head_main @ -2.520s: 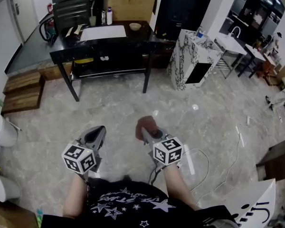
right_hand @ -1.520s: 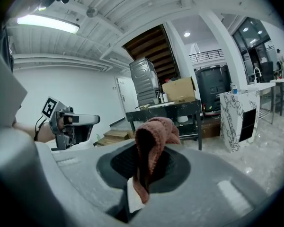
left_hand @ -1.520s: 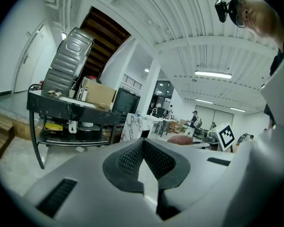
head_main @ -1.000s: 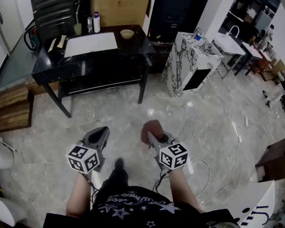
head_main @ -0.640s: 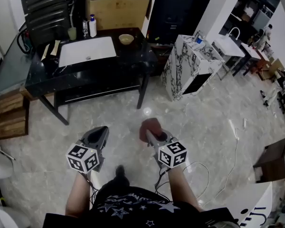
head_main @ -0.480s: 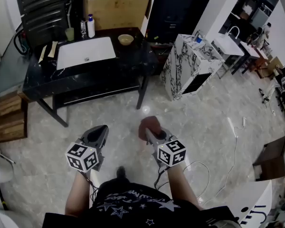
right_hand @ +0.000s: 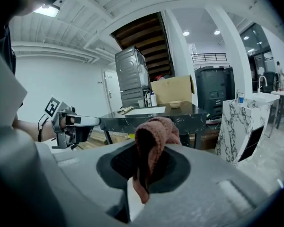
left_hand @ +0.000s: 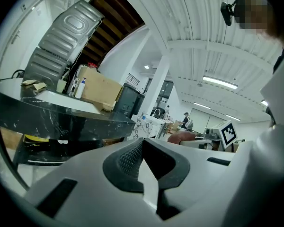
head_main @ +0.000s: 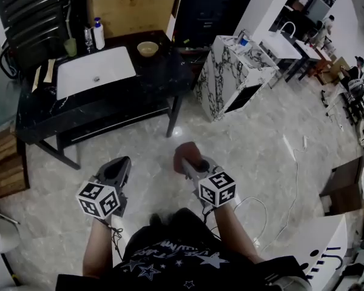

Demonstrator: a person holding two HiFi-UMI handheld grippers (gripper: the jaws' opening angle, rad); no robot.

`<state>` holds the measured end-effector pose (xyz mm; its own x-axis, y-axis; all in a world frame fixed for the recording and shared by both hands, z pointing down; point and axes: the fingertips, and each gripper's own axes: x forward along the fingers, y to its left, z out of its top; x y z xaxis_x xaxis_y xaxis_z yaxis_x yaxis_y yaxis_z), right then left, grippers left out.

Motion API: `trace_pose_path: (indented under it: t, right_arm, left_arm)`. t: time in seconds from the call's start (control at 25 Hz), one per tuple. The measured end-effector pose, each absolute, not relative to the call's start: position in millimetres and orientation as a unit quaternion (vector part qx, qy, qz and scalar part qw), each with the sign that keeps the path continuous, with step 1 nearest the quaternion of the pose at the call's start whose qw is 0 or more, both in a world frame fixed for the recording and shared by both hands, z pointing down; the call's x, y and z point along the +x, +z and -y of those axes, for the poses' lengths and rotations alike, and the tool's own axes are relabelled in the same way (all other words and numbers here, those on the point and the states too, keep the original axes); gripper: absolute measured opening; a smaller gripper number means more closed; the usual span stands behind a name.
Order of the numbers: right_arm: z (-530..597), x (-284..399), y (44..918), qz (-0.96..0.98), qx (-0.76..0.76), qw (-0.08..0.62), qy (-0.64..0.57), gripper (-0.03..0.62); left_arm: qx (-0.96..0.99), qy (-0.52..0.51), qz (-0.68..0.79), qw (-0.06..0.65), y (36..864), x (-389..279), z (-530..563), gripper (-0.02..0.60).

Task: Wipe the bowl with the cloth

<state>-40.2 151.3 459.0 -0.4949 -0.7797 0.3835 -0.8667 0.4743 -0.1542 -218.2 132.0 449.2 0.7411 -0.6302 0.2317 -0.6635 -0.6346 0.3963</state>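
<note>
A small tan bowl (head_main: 147,48) (right_hand: 175,103) stands at the far right corner of a black table (head_main: 164,77), well ahead of both grippers. My right gripper (head_main: 183,157) (right_hand: 146,174) is shut on a reddish-brown cloth (head_main: 185,153) (right_hand: 154,141) that bunches up out of its jaws. My left gripper (head_main: 117,168) (left_hand: 141,167) is shut with nothing between its jaws. Both are held out over the floor, short of the table.
A white sink basin (head_main: 94,71) is set into the black table, with bottles (head_main: 97,34) and a cardboard box (head_main: 133,5) behind it. A marbled white cabinet (head_main: 221,71) stands to the right. A cable (head_main: 273,223) lies on the tiled floor.
The table, bowl and cabinet have come nearer and shifted left in the head view as the person walks forward. Both grippers keep their pose; the cloth stays in the right one.
</note>
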Motion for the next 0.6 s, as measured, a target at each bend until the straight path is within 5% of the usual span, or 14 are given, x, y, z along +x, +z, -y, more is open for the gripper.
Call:
trace_pose_path:
  t: [0.6]
  right_arm:
    - [-36, -8, 459, 0.871, 0.455, 0.106, 0.148, 0.048]
  left_arm:
    - [0.882, 0.038, 0.414, 0.223, 455, -202, -56, 0.009]
